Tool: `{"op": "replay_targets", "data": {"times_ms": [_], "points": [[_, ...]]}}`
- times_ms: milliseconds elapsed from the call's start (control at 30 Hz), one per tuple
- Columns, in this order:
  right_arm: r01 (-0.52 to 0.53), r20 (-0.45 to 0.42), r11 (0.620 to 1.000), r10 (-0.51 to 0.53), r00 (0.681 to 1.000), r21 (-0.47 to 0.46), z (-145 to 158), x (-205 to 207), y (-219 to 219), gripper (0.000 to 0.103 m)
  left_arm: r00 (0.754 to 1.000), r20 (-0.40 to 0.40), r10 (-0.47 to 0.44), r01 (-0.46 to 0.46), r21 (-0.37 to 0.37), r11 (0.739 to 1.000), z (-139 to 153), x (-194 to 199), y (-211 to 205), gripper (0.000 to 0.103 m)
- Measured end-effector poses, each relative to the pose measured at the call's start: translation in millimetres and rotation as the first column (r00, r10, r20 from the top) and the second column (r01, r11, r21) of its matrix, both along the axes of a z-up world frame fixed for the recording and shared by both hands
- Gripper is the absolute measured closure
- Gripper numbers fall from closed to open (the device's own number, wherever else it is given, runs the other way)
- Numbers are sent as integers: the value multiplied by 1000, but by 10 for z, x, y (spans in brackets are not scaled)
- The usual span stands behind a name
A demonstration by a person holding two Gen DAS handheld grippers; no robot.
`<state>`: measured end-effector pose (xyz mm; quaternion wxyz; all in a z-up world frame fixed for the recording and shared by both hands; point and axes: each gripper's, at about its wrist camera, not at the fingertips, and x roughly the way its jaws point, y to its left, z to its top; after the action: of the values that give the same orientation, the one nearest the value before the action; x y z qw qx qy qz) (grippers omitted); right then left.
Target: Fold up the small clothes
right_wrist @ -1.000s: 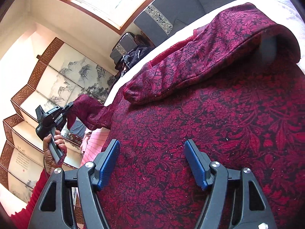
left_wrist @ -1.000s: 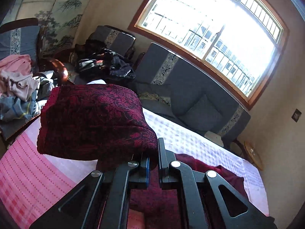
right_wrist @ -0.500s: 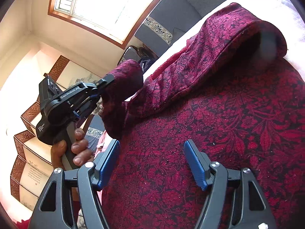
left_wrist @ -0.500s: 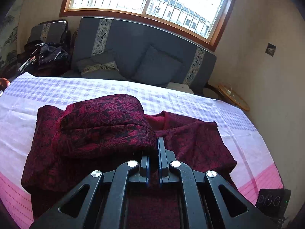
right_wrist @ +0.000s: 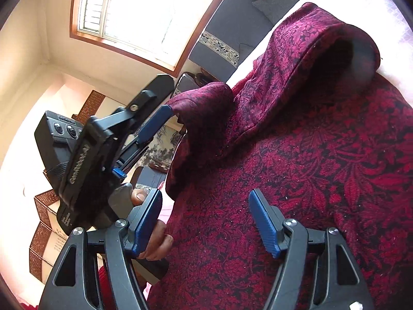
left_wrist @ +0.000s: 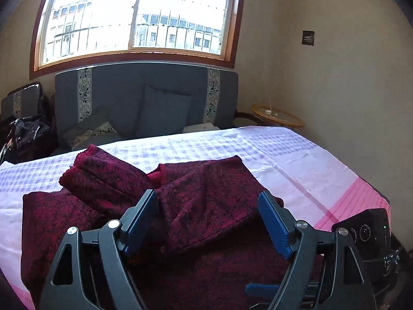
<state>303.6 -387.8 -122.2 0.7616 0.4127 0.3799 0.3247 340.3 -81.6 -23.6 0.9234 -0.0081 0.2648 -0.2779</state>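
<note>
The left gripper [left_wrist: 206, 217] hangs low over a dark red patterned garment [left_wrist: 211, 201] spread on a bed. Its jaws are opening, the blue pads well apart, and the cloth lies below and between them without either pad pressing on it. Straight ahead of its fingers one sleeve [left_wrist: 103, 178] is folded across the body of the garment, and the other sleeve [left_wrist: 206, 180] lies just right of it, the two meeting near the middle. The bedsheet [left_wrist: 284, 155], white with faint lilac checks and pink stripes toward the near edge, shows beyond and to the right of the garment. Further ahead stand a grey sofa [left_wrist: 144, 95] with a cushion [left_wrist: 165, 113], and a bright window [left_wrist: 136, 15] above it. A small round table [left_wrist: 278, 116] sits ahead to the right.

The right gripper [right_wrist: 206, 219] also has its jaws spread, nothing pinched between them; the red garment [right_wrist: 309, 168] fills the space under and ahead of its fingers. Ahead to its left, the left gripper [right_wrist: 155, 113] shows from the side, held by a hand [right_wrist: 152, 237] whose fingers are partly hidden behind the right gripper's left pad. A fold of sleeve [right_wrist: 206, 103] stands up just beside the left gripper's blue pad; whether they touch, I cannot tell.
</note>
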Motion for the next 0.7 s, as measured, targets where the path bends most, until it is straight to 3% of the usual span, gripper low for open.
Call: {"op": "replay_targets", "data": {"times_ms": [100,200,367,433,567,633,700], "points": [[11,2,1000,-11,1000,-6,9,-11,-17,36,1000,-21,12,-14,-75,997,90,-105,211,23],[28,-7,999,-29,1000,-38,36,-32,-28,36,990,-37,137,-141,-135,981,84,-229,661,22],[19,32,972,-12,999,-234,332,-60,185,34,924,-112,364,-378,-151,913,-273,-271,1434,19],[23,80,951,1,997,-308,482,-38,281,33,901,-202,385,-420,-175,891,-501,-205,1651,19],[46,104,914,-4,995,-402,655,142,320,33,853,-369,369,-488,-311,816,-971,-212,1946,19],[74,96,911,-38,995,-405,665,240,210,33,853,-382,357,-492,-359,793,-1017,-229,2037,19],[104,71,919,-84,994,-380,624,335,27,33,854,-369,368,-496,-362,789,-1023,-244,2034,19]]}}
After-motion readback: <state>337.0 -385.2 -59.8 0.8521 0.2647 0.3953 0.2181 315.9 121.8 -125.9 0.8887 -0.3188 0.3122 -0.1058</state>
